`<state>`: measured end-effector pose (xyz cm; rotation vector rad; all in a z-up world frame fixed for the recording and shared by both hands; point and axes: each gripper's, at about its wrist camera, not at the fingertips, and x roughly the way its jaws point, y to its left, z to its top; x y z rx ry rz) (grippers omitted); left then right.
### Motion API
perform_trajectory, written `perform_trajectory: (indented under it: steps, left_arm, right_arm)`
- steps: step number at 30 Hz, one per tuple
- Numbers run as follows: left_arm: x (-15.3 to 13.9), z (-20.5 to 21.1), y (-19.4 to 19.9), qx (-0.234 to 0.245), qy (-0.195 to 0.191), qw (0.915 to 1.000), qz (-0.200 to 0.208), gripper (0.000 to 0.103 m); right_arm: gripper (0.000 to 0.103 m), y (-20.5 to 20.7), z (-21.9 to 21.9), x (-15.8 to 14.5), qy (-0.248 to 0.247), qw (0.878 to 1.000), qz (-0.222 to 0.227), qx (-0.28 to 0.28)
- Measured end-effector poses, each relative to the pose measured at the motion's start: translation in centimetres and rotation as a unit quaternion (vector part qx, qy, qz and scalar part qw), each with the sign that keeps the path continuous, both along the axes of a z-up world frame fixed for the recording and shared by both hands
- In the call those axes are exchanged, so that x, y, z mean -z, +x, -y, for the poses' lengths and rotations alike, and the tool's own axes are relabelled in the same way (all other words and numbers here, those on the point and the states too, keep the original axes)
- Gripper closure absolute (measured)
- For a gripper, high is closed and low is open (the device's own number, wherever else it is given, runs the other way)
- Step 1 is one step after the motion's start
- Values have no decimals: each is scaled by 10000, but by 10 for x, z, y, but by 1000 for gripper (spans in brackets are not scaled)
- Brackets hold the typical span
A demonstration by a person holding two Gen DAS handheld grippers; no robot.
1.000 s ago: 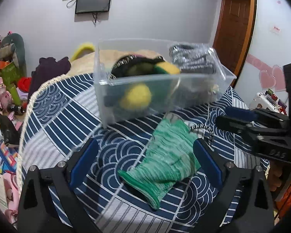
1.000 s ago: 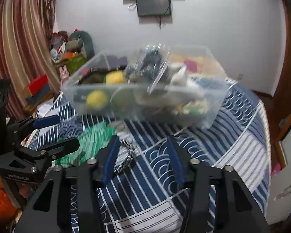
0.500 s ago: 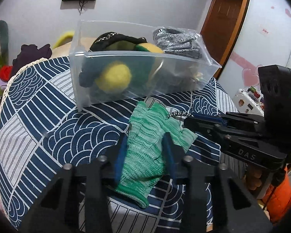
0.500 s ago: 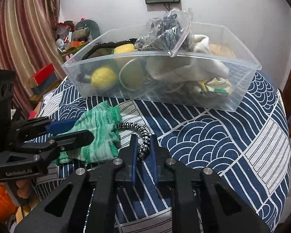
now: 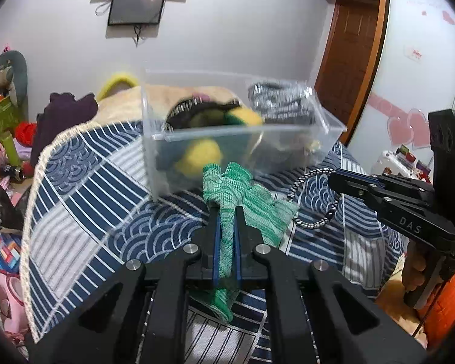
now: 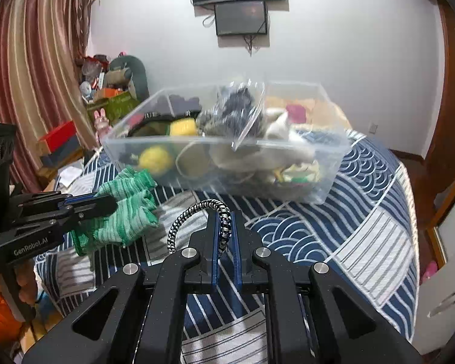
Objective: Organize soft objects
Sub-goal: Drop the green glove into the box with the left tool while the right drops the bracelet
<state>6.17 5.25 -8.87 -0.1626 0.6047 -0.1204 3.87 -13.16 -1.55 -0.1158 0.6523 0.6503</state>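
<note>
My left gripper (image 5: pixel 226 212) is shut on a green knitted glove (image 5: pixel 245 194) and holds it lifted above the blue patterned cloth; the glove also shows in the right wrist view (image 6: pixel 127 209). My right gripper (image 6: pixel 224 215) is shut on a black-and-white braided cord loop (image 6: pixel 194 212), lifted off the cloth; the cord also shows in the left wrist view (image 5: pixel 312 200). A clear plastic bin (image 6: pixel 327 163) full of soft items stands just behind both grippers and shows in the left wrist view (image 5: pixel 154 163) too.
The table has a blue wave-and-stripe cloth (image 6: pixel 364 212). Inside the bin are a yellow ball (image 6: pixel 156 159), a plastic bag of grey items (image 6: pixel 236 112) and several fabrics. Clutter and toys (image 5: pixel 6 121) lie beyond the table's left edge. A wooden door (image 5: pixel 345 51) is at the right.
Both grippers closed: the left on the green glove, the right on the braided cord. Both items have since been lifted off the cloth toward the bin.
</note>
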Motion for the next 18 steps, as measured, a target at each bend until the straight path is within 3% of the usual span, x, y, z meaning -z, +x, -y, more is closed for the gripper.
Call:
perform_trajectory:
  steps: [9, 18]
  left_arm:
    - [-48, -5, -15, -236, 199, 9970, 707, 96]
    - [-77, -13, 13, -456, 271, 9934, 1014, 96]
  right_arm:
    - [96, -4, 24, -34, 372, 9980, 455, 221]
    - [96, 10, 33, -64, 585, 9920, 944, 602]
